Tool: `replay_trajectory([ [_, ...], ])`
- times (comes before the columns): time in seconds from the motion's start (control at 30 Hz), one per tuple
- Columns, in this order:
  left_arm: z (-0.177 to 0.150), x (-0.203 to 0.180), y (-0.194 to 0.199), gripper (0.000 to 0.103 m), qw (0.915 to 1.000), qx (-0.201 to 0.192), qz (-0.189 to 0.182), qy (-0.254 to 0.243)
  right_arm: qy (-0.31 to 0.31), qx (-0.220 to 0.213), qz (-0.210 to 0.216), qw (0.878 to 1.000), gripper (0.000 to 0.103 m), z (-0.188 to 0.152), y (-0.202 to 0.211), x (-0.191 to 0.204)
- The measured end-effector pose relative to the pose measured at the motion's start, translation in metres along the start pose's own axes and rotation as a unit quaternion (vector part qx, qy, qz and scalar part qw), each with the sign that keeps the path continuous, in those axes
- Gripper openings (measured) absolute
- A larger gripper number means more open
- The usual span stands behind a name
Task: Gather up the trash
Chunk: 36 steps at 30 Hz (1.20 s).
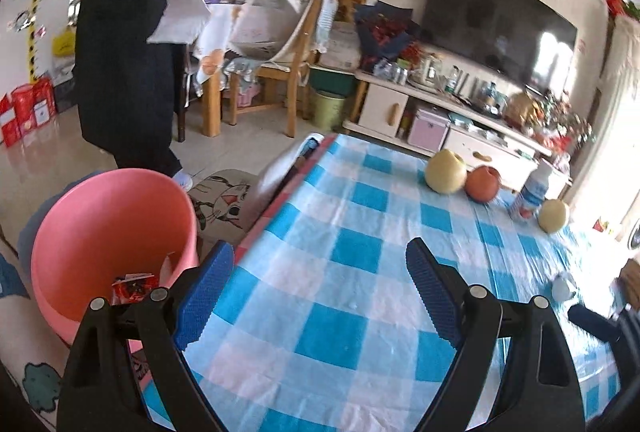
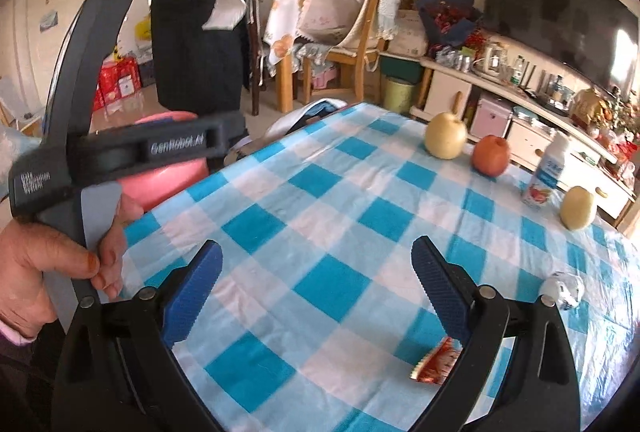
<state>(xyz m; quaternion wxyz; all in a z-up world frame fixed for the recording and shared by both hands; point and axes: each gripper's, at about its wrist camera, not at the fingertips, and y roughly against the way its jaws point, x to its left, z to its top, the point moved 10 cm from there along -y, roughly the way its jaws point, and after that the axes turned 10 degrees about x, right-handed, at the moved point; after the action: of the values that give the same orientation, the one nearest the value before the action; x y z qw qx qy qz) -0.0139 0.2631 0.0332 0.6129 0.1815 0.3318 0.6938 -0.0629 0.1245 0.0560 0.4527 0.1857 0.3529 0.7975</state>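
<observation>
Hovering over the checked table [image 2: 320, 160], both grippers are empty, fingers spread wide with nothing between them. The left gripper [image 1: 320, 268] sits at the table's left edge, its left finger just beside the pink bin [image 1: 108, 216] that stands off the table on the floor side. Something red and crumpled, a wrapper [image 1: 134, 286] by the look of it, already lies in the bin's bottom, so at least one piece seems collected.

From the right wrist view, the right gripper [image 2: 318, 270] points across the cloth. A red wrapper [image 2: 436, 362] lies flat on the table, right at the inner edge of its right finger, partly hidden by it. A crumpled white scrap [image 2: 564, 290] sits further right, near the table's edge, well apart from the fruit: two pears [image 2: 445, 135], an apple [image 2: 491, 155] and a bottle [image 2: 546, 172] along the far side. Those look like things to leave alone.

I'd judge this the gap between one drop and the next pickup. The right gripper seems best placed: it needs to shift right and dip so the red wrapper lies between its fingers, then close low against the cloth, since the wrapper is thin and flat and could slide or bring the tablecloth up with it. After that, carry it over to the bin. A person in black [image 2: 196, 12] stands beyond, holding paper.
</observation>
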Motion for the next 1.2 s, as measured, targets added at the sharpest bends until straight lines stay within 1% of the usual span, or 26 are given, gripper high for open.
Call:
replay_trajectory([
  [0.1,-0.002,-0.011,0.002,0.087,0.9999,0.000,-0.006,-0.011,-0.009,-0.005,-0.004,1.000,0.099,-0.004,0.008,-0.015],
  [0.23,-0.009,-0.032,0.004,0.087,0.9993,0.003,-0.015,-0.033,-0.020,0.001,-0.004,1.000,0.099,-0.010,0.013,-0.032],
  [0.33,-0.014,-0.049,0.007,0.087,0.9982,0.005,-0.025,-0.054,-0.032,0.003,-0.001,0.999,0.099,-0.016,0.017,-0.046],
  [0.47,-0.024,-0.074,0.008,0.087,0.9967,0.010,-0.041,-0.069,-0.048,0.010,0.007,0.999,0.099,-0.022,0.021,-0.061],
  [0.6,-0.033,-0.095,0.007,0.087,0.9952,0.017,-0.046,-0.085,-0.050,0.011,-0.006,0.999,0.099,-0.028,0.027,-0.080],
  [0.7,-0.037,-0.103,0.008,0.087,0.9948,0.017,-0.049,-0.087,-0.062,0.010,-0.011,0.998,0.099,-0.032,0.033,-0.097],
  [0.93,-0.044,-0.117,0.004,0.087,0.9946,0.029,-0.055,-0.083,-0.111,0.007,-0.003,0.994,0.099,-0.042,0.043,-0.137],
  [1.07,-0.050,-0.128,0.001,0.087,0.9933,0.033,-0.055,-0.096,-0.116,0.009,-0.014,0.993,0.099,-0.046,0.045,-0.152],
  [1.2,-0.054,-0.141,-0.001,0.087,0.9914,0.033,-0.059,-0.112,-0.129,0.012,-0.013,0.991,0.099,-0.052,0.047,-0.165],
])
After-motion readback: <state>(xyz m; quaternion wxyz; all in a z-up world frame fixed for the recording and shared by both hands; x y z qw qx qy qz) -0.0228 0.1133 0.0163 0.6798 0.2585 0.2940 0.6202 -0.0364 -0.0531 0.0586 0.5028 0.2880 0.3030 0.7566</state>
